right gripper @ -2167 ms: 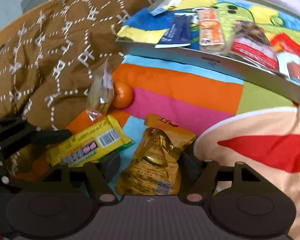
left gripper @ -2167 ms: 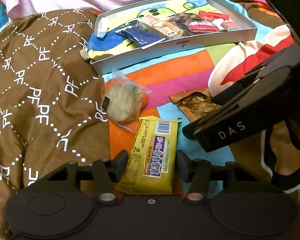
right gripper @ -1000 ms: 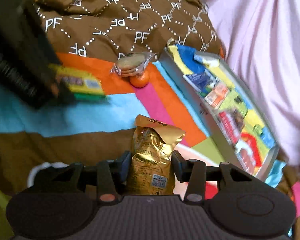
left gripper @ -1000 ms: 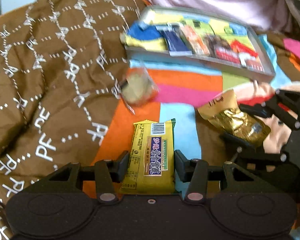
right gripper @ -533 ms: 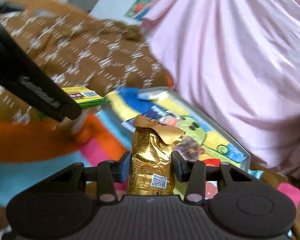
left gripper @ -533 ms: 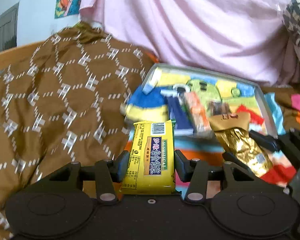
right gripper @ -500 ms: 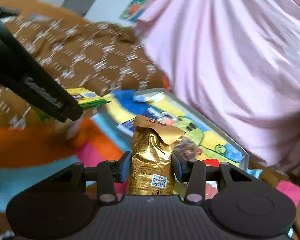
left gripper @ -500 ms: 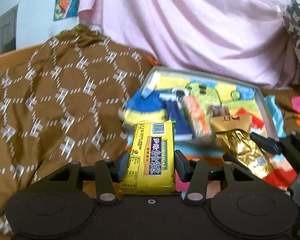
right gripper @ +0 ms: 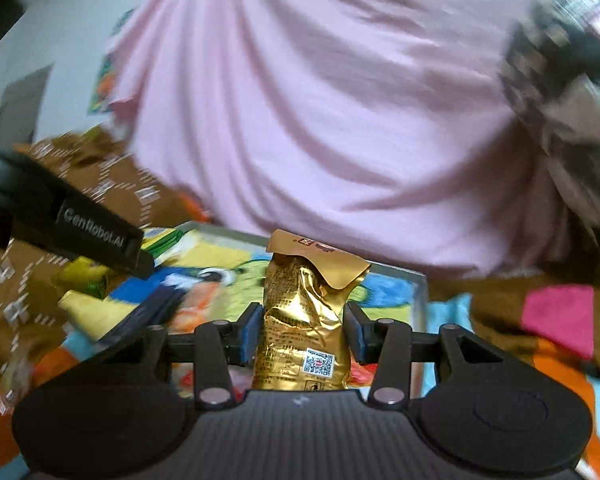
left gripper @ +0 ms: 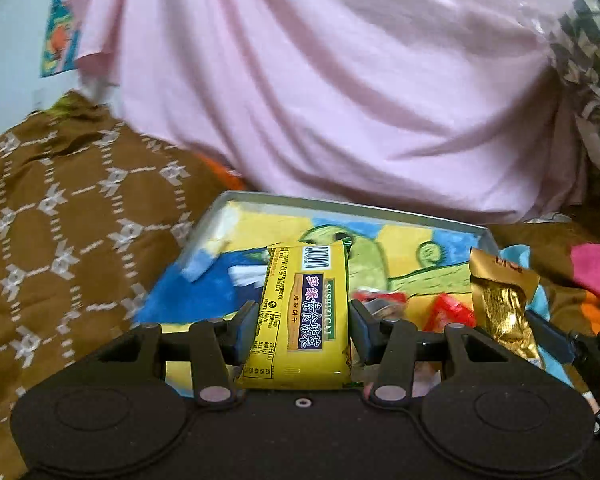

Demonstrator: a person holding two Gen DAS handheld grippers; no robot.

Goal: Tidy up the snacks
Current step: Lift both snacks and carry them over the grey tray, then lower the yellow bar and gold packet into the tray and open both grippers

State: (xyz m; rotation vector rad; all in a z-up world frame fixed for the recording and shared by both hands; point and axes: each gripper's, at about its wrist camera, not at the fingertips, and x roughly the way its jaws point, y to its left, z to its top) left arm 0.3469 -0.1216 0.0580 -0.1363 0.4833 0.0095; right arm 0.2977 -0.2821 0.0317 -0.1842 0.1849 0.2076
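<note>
My left gripper (left gripper: pixel 303 330) is shut on a yellow biscuit packet (left gripper: pixel 304 312) and holds it over the near left part of a grey tray (left gripper: pixel 340 205) with a cartoon lining. My right gripper (right gripper: pixel 303 334) is shut on a gold foil snack pouch (right gripper: pixel 304 320), held above the same tray (right gripper: pixel 418 280). The gold pouch (left gripper: pixel 500 304) also shows at the right of the left wrist view. The left gripper's arm (right gripper: pixel 72 224) crosses the left of the right wrist view. Red packets (left gripper: pixel 446 314) lie in the tray.
A brown patterned quilt (left gripper: pixel 60 240) lies to the left of the tray. A pink sheet (left gripper: pixel 320 80) hangs behind it. A colourful blanket (right gripper: pixel 556 320) lies to the right. A dark blue packet (right gripper: pixel 152 308) lies in the tray's left part.
Both grippers have moved forward with their packets, from the blanket to over the tray. The tray now fills the middle of both views.
</note>
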